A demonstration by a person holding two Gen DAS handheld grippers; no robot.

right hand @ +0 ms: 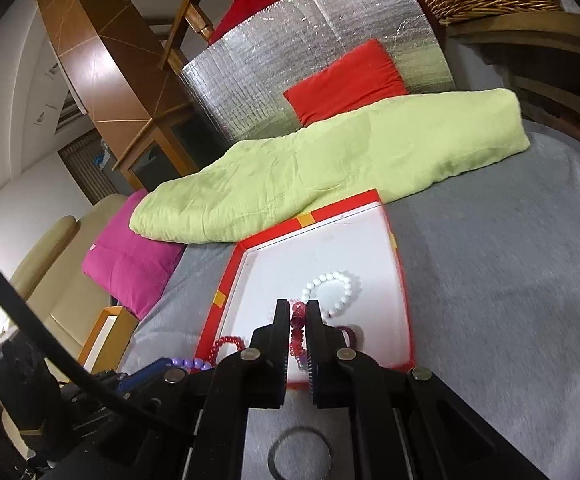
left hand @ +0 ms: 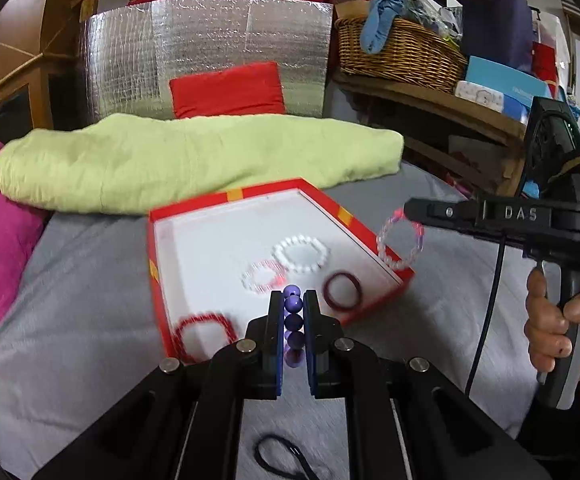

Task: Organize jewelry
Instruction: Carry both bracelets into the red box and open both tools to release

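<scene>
Purple bead bracelet [left hand: 293, 322]: clamped in left gripper [left hand: 293, 300] jaws, above red box [left hand: 157, 276] near edge.
Pink bracelet [left hand: 400, 240]: pinched by right gripper [right hand: 298, 312], over box's right rim.
Handling: light, floppy strands; beads slippery, grip across strand.
Bed [left hand: 89, 320]: carries box.

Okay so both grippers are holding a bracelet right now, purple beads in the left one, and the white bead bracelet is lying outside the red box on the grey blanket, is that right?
Not quite: the white bead bracelet lies inside the red box, on its white floor, as the left wrist view shows. The rest holds: the left gripper grips purple beads, and the right gripper grips a pink bracelet.
</scene>
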